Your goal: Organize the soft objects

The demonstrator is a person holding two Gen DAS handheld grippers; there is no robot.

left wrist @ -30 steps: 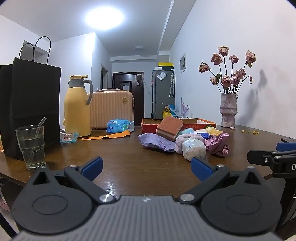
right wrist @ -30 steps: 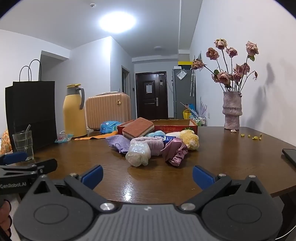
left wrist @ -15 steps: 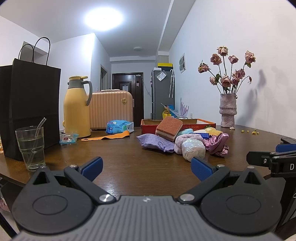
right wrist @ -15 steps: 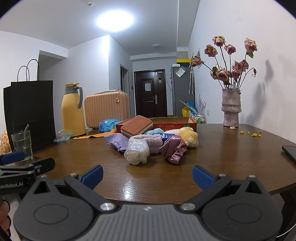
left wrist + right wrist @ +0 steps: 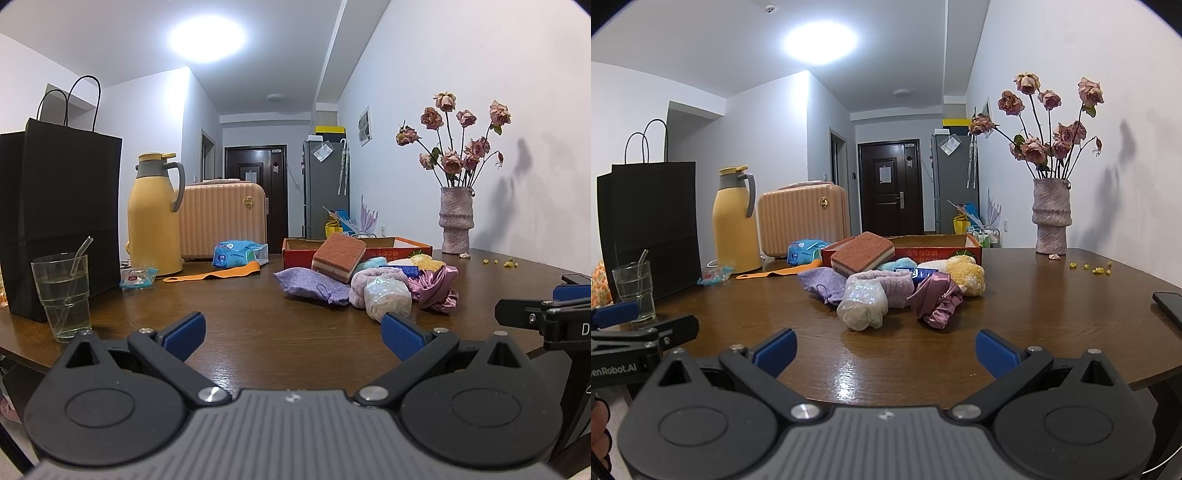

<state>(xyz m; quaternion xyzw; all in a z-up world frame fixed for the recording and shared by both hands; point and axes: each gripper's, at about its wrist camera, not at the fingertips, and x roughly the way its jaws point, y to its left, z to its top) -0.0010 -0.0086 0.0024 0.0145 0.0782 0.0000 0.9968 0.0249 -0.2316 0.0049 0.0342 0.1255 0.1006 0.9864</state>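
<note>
Dark brown wood table point(image 5: 1015, 306) in a white-walled room, hallway door at the far end. Both tools hung just off the near edge: the left gripper point(image 5: 291, 330) had its blue pads spread wide with nothing between them, and the right gripper point(image 5: 885, 349) was the same, wide apart and empty. From the right wrist view you could read "enRobot.AI" on the left tool's side.

Out past the pads, mid-table, sat the heap of soft stuff: a shiny white pouf point(image 5: 862, 302) nearest, touching a fuzzy pink roll point(image 5: 886, 286), a mauve satin scrunchie point(image 5: 938, 302) to the right, a lavender sachet point(image 5: 312, 288) on the left, a yellow plush point(image 5: 966, 275) behind, and a brown-topped sponge point(image 5: 862, 256) leaning on top. Just behind the heap was an orange cardboard box point(image 5: 938, 251) with printing too small to make out.

Far left stood a yellow thermos point(image 5: 153, 218), a black paper bag point(image 5: 61, 206) and a glass of water point(image 5: 62, 295). Far right, a vase of dried roses point(image 5: 1051, 218).
</note>
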